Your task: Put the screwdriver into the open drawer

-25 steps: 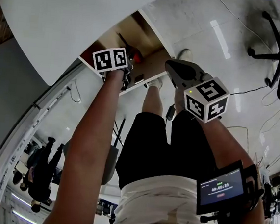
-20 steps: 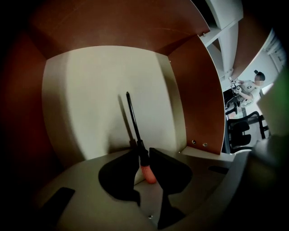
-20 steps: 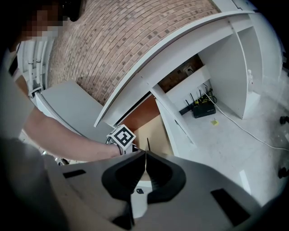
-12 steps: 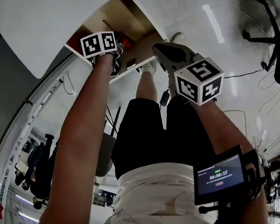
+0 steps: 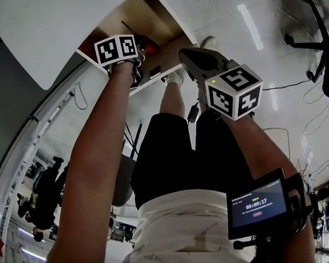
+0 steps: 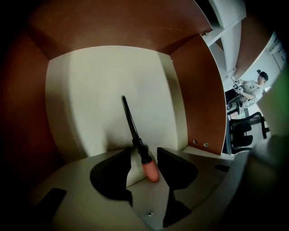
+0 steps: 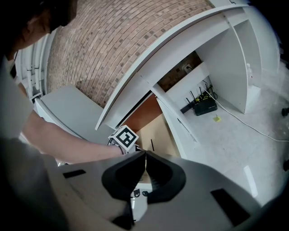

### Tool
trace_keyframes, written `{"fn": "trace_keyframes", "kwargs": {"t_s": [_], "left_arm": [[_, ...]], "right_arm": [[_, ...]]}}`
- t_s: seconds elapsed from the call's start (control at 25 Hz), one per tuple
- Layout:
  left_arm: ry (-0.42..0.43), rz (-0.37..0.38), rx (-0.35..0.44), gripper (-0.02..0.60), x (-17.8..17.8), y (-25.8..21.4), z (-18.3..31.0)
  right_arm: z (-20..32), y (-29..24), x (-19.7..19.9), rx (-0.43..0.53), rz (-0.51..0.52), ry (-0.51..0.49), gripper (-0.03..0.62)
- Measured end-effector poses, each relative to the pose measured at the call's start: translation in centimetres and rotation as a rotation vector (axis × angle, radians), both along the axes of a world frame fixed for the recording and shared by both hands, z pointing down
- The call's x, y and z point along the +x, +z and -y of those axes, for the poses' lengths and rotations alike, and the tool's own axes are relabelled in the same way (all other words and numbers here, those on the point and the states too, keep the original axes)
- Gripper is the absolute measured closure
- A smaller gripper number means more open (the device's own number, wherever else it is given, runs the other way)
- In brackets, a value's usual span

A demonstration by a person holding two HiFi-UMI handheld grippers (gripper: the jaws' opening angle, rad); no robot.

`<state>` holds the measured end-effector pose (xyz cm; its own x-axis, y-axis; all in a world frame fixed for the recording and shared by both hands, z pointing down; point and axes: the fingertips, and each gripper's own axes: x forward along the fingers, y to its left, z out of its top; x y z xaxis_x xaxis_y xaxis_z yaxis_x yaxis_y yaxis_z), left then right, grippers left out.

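- Left gripper (image 6: 144, 154): points steeply down into the open drawer (image 6: 198, 90); jaws are opening; pads stand clear of the screwdriver (image 6: 150, 170) between them.
- Screwdriver: rests on the drawer's pale bottom; orange handle sits between the left jaws; dark shaft points away toward the far wall.
- Right gripper (image 7: 144, 155): jaws closed together; nothing between them; held outside the drawer, on the side of its open front.
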<state>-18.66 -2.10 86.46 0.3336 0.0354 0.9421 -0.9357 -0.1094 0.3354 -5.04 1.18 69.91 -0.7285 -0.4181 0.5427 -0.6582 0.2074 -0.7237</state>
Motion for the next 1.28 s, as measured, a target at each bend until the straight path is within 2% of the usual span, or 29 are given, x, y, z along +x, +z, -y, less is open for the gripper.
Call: {"fn": "trace_keyframes", "kwargs": {"t_s": [0.36,0.76,1.04,1.28], "left_arm": [[0.009,-0.016,0.011,0.391,0.1,-0.6,-0.4],[-0.001,-0.084,0.046,0.394,0.8,-2.8,-0.3],[-0.003,-0.094,0.080,0.465,0.6,-5.1,-1.0],[-0.035,-0.083,0.157,0.528,0.0,-8.6,-1.4]], "right_arm": [[-0.7,0.7,-0.4,-0.004,0.011,-0.005,0.571],[-1.0,0.5,-1.5,0.002,0.007,-0.032,0.571],[-1.1,0.0,-1.2,0.011,-0.028,-0.050,0.571],[-1.4,-1.0,-1.1,0.014,-0.054,-0.086,0.571]]}}
